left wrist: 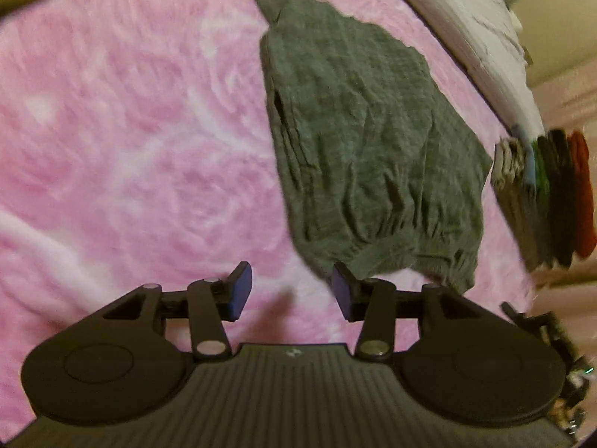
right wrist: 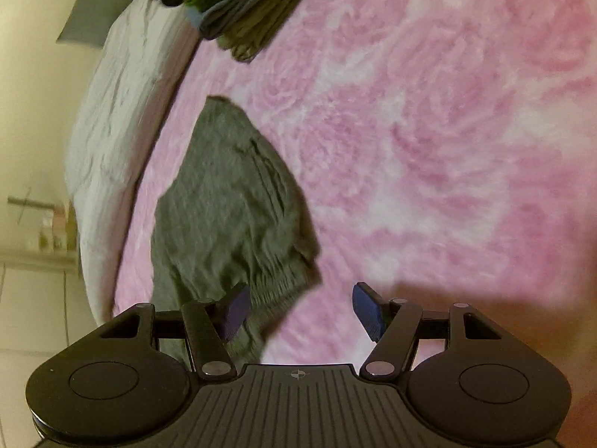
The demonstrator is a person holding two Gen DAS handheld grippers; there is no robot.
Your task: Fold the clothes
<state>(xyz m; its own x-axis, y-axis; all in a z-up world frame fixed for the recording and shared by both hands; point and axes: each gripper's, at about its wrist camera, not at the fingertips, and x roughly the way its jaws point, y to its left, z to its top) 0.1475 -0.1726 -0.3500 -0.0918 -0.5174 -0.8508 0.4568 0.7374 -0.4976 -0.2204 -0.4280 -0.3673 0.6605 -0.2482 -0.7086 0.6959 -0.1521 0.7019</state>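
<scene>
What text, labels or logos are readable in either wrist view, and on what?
No readable words or numbers in either view.
Left gripper: a small pale mark on its ribbed body, too blurred to read.
Right gripper: a small crosshair symbol on its ribbed body, no letters.
Grey garment, folded stack, pink blanket: no print or tags visible.

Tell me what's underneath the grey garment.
The crumpled grey knit garment lies on a fluffy pink rose-patterned blanket, which shows all around it. Whatever lies directly beneath the cloth is covered and cannot be seen.
</scene>
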